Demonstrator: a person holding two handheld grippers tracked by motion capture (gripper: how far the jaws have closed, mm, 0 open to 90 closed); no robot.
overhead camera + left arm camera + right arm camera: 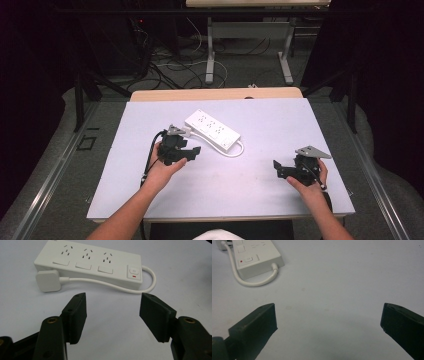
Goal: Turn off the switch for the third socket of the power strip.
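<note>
1. Nearest the person, the right gripper [278, 169] hovers low over the bare right part of the desk [260, 187], well apart from everything else. Its jaws stand wide apart with nothing between them, as the right gripper view shows.

2. Further in and to the left, the left gripper [192, 152] sits just beside the near side of the power strip [212, 131]. Its jaws are also apart and empty; in the left gripper view they frame bare desk just short of the cord [105, 283].

3. The power strip lies flat near the middle of the desk, angled from far-left to near-right. Its white plug [48, 280] lies on the desk against the strip's long near side, and the cord runs along that side and loops back into the switch end, by the rocker switch [134, 272].

4. Judged from here, the plug looks like the likely target for the left gripper. Risks:
   - The plug is low and smooth; jaws closing too high could slip off or squirt it sideways.
   - The jaws may pinch the thin cord instead of the plug.
   - The strip is light and unheld, so pulling the plug or cord could drag or swing it.
   - The right gripper is too far off to steady it.
</note>
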